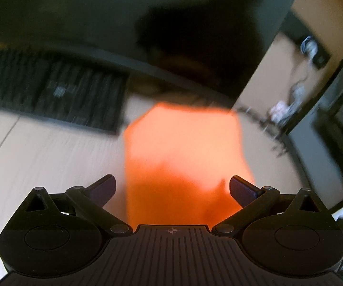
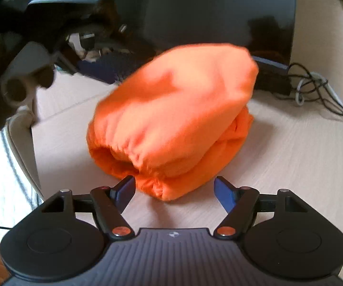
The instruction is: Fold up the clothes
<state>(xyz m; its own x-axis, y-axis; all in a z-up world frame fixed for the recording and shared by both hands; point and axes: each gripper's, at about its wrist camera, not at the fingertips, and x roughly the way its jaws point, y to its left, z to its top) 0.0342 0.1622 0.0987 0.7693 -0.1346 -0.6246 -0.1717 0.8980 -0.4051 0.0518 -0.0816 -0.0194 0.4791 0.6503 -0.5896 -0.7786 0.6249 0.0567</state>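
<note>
An orange garment (image 2: 171, 119) lies folded in a thick bundle on the pale wooden table (image 2: 290, 166). It also shows, blurred, in the left wrist view (image 1: 183, 155). My right gripper (image 2: 174, 191) is open and empty, its blue-padded fingers just in front of the bundle's near gathered edge. My left gripper (image 1: 172, 188) is open and empty, with the garment lying between and beyond its fingers. The left gripper's body (image 2: 28, 31) appears at the upper left of the right wrist view, above the table's edge.
A dark monitor (image 2: 219, 12) stands behind the garment. A black keyboard (image 1: 52, 90) lies at the left in the left wrist view. Tangled cables (image 2: 314, 88) lie at the right on the table. The table's left edge (image 2: 33, 143) is close to the bundle.
</note>
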